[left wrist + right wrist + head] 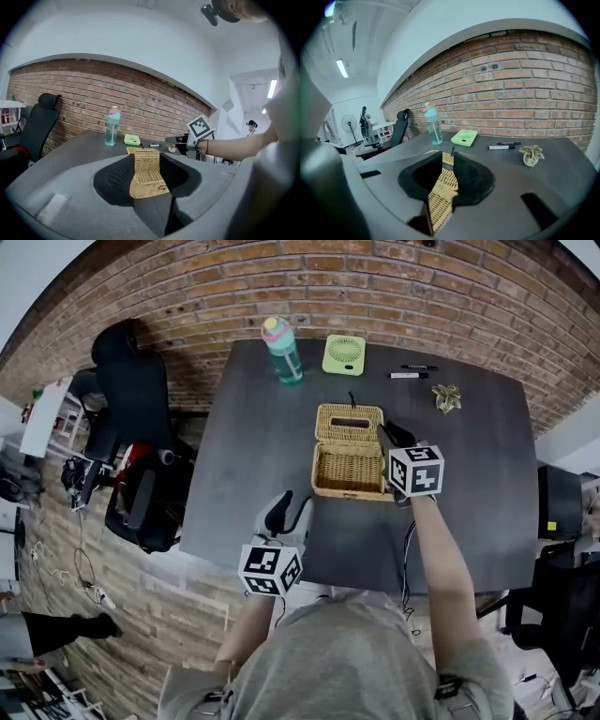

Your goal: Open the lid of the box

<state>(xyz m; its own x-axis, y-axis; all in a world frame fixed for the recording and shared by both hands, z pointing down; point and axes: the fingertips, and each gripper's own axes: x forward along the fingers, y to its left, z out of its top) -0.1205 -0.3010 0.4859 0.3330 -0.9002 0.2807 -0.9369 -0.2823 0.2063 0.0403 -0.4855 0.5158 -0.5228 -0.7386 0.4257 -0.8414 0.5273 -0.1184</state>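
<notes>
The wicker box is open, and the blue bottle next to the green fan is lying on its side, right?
Not quite. The wicker box is open, but the blue bottle is not lying on its side: it stands upright next to the green fan. The left gripper view shows it best.

1. The left gripper point(284, 515) is hovering near in on the person's left, pointing forward, with its jaws standing wide apart.
2. The right gripper point(392, 435) is reaching further forward and tilting slightly down, with its jaws standing only a narrow gap apart.
3. The right forearm point(439, 554) is stretching out bare, while the left forearm point(246, 632) is being held closer in.
</notes>
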